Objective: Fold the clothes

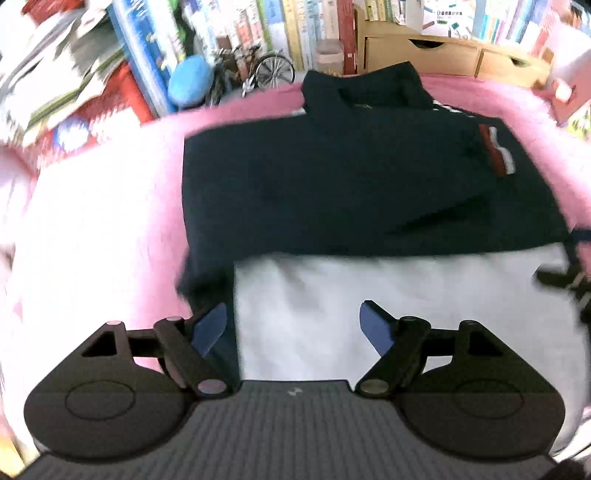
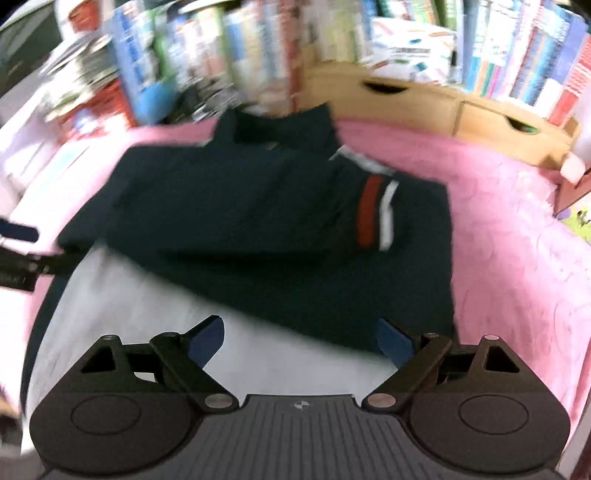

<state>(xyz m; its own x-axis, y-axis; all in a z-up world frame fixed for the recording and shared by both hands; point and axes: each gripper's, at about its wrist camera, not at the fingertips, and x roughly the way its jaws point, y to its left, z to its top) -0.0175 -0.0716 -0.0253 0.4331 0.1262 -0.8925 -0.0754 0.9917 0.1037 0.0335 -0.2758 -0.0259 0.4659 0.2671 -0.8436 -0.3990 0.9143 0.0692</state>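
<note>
A pink blanket (image 1: 110, 206) covers the surface; bookshelves (image 1: 258, 29) and wooden drawers (image 1: 424, 53) stand behind.

Motion blur smears the books (image 2: 207, 48) behind my right gripper past reading, the shirt (image 1: 332, 177) hides part of the pink cloth (image 1: 110, 206) under it, and the other gripper (image 2: 18, 258) is cut off at my right view's left edge.

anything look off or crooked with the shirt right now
Nothing damaged or spilled. The dark shirt lies partly folded on the pink cover, its white lower part still unfolded. Its near dark edge runs slanted in the right wrist view. Both views are blurred.
</note>
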